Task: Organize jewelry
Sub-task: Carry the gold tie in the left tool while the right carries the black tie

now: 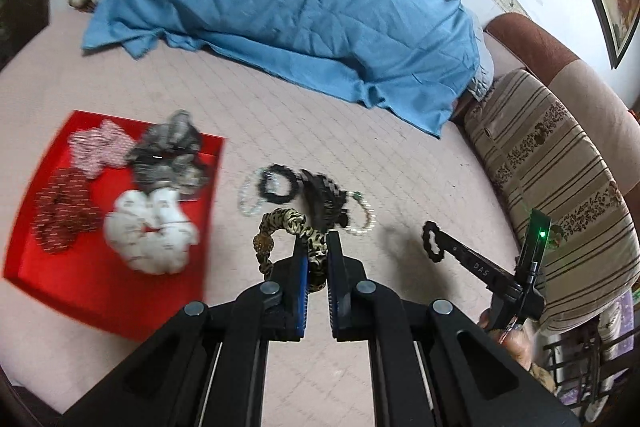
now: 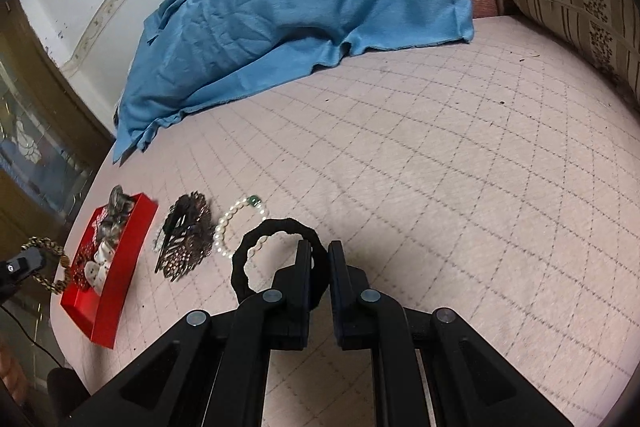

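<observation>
Left gripper [image 1: 317, 259]: fingers closed on a leopard-print hair tie [image 1: 280, 231], which hangs looped to the left of the fingertips, lifted clear of the bed [image 1: 280, 115]. In the right wrist view the same tie [image 2: 48, 263] shows at the far left, beside the red tray [image 2: 120, 259].

Right gripper [image 2: 320, 267]: fingers clamped on a black hair tie [image 2: 276, 227], held above the quilted pink bed cover [image 2: 440, 167]. From the left wrist view this tie [image 1: 432, 241] is seen at the tip of the right gripper [image 1: 444, 247], well apart from the tray.

Red tray [image 1: 100, 283]: resting on the bed, holding four scrunchies, one white [image 1: 150, 237], one dark red [image 1: 64, 215], one pink-and-white [image 1: 102, 145] and one grey [image 1: 170, 151].

Loose items on the bed just beside the tray: a black beaded bracelet [image 1: 278, 183], a dark hair clip [image 1: 324, 199] and a pearl bracelet [image 1: 366, 221]. These lie touching or overlapping; motion blur hides finer detail.

Background: a blue cloth [image 1: 288, 7] draped over a mound at the far side, and a striped pillow [image 1: 560, 187] to the right.
</observation>
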`<state>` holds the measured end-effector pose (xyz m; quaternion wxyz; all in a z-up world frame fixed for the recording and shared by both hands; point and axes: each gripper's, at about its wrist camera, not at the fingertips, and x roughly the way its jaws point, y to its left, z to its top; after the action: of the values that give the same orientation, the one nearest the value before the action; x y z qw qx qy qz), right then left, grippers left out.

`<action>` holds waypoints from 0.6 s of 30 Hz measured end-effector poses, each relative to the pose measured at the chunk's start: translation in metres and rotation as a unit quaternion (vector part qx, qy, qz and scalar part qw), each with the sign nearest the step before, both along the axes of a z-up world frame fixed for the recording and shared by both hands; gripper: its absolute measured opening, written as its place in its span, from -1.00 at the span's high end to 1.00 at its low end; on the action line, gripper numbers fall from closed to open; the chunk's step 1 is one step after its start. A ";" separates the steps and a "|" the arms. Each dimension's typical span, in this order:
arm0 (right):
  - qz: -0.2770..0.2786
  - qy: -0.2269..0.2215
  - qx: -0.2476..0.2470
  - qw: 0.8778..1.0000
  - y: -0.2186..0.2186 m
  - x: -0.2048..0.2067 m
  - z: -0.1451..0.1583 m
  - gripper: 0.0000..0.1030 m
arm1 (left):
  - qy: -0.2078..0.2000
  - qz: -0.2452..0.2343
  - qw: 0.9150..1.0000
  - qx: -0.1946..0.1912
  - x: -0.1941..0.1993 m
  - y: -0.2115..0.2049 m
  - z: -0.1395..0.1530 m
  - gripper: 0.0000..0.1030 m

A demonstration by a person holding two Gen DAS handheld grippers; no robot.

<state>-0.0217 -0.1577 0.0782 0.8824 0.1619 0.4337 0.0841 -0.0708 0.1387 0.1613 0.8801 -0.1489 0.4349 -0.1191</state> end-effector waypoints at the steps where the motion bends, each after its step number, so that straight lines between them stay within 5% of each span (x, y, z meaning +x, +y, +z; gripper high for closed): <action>1: 0.000 0.000 -0.002 1.000 0.001 -0.001 0.000 0.82 | -0.004 0.004 1.000 0.003 -0.004 0.006 0.002 0.86; 18: 0.009 0.016 -0.022 1.000 0.049 -0.058 0.000 0.82 | 0.003 0.066 0.997 -0.026 -0.029 0.120 -0.020 0.85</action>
<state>-0.0793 -0.1089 0.0786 0.8778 0.1401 0.4509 0.0804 -0.1002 0.2588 0.1416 0.8806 -0.2005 0.4233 -0.0719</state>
